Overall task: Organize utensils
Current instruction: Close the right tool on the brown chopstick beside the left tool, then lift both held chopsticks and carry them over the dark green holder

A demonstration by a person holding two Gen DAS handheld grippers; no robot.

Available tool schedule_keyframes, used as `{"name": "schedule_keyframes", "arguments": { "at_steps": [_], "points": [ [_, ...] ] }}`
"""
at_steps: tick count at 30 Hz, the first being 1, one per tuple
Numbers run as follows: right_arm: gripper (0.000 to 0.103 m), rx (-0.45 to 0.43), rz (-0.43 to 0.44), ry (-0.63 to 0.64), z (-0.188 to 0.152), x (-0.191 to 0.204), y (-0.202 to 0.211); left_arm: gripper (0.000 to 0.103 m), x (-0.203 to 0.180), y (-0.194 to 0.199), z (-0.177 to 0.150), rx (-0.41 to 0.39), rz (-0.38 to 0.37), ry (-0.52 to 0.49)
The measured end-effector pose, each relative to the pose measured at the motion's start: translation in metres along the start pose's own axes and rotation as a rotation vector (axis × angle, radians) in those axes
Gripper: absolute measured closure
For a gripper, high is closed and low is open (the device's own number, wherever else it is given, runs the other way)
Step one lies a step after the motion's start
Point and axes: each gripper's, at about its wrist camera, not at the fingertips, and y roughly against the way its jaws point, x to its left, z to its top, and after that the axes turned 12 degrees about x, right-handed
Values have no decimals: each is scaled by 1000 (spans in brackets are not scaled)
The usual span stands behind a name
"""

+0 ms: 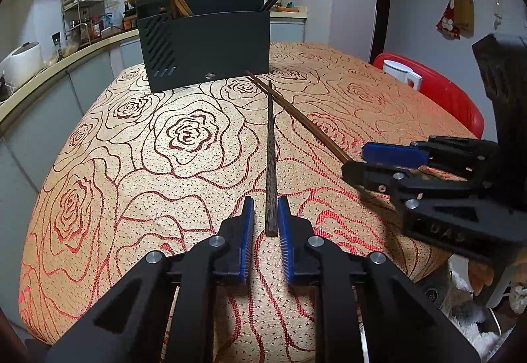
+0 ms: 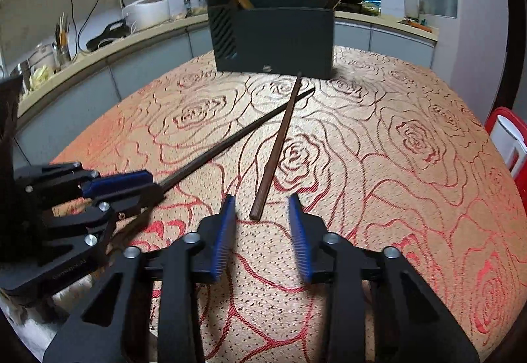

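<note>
Left hand-held gripper (image 1: 266, 215) narrowly straddles a dark wooden chopstick (image 1: 270, 162), right (image 2: 262, 215) wide.

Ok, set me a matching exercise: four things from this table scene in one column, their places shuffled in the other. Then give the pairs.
Things
A. dark chopstick
B. brown chopstick
C. black utensil holder
D. white jug

Places
1. stands at the far side of the rose-patterned tablecloth, chopsticks sticking out of it
2. lies between the fingers of the left gripper
3. sits against something red past the table's edge
4. has its near end just ahead of the open right gripper

Pairs: A-2, B-4, C-1, D-3
</note>
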Motion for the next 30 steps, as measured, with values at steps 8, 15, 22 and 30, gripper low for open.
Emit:
{"name": "schedule_keyframes", "arguments": {
  "at_steps": [8,15,22,30],
  "points": [
    [80,-12,-9,-45,1,-8,-1,88,0,-2,2,-3,2,18],
    [80,-42,-40,0,1,5,-6,88,-2,-3,3,-6,6,21],
    [89,-38,-38,-12,3,3,-6,95,-1,-4,5,-4,12,25],
    [96,-16,-38,-31,5,-4,-4,96,1,-2,7,5,8,20]
  ]
}}
